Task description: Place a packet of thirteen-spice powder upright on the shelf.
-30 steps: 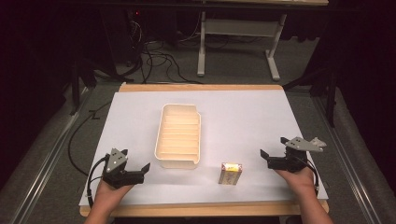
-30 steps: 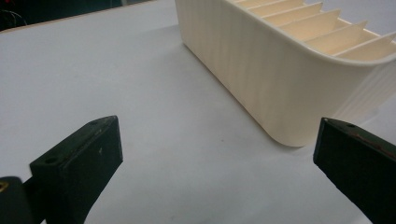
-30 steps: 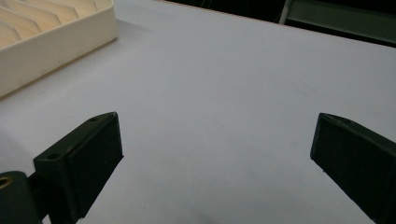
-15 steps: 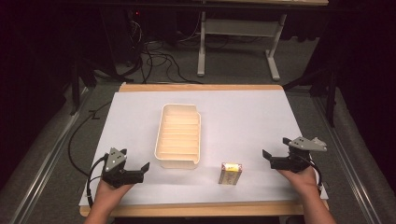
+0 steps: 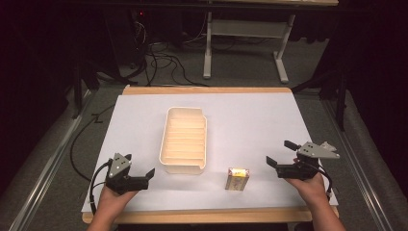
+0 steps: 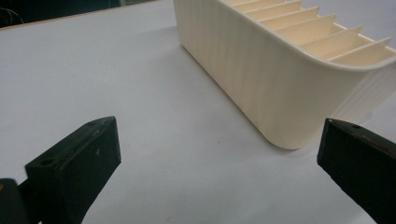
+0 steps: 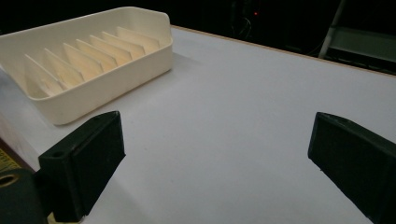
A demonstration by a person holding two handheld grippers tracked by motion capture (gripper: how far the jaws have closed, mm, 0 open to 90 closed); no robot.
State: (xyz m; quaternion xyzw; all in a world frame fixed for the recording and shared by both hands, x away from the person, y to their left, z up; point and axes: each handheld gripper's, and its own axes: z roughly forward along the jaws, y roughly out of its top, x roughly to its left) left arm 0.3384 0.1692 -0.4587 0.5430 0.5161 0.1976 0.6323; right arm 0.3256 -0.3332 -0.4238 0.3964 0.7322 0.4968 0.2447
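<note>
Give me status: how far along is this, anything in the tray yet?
Nothing done yet. The cream slotted tray looks empty. The small pack lies on the white sheet, apart from the tray and ungrasped. The left tool and the right tool are both open, holding nothing, at the table's near corners. Probably left: grasp the pack and slot it in.
</note>
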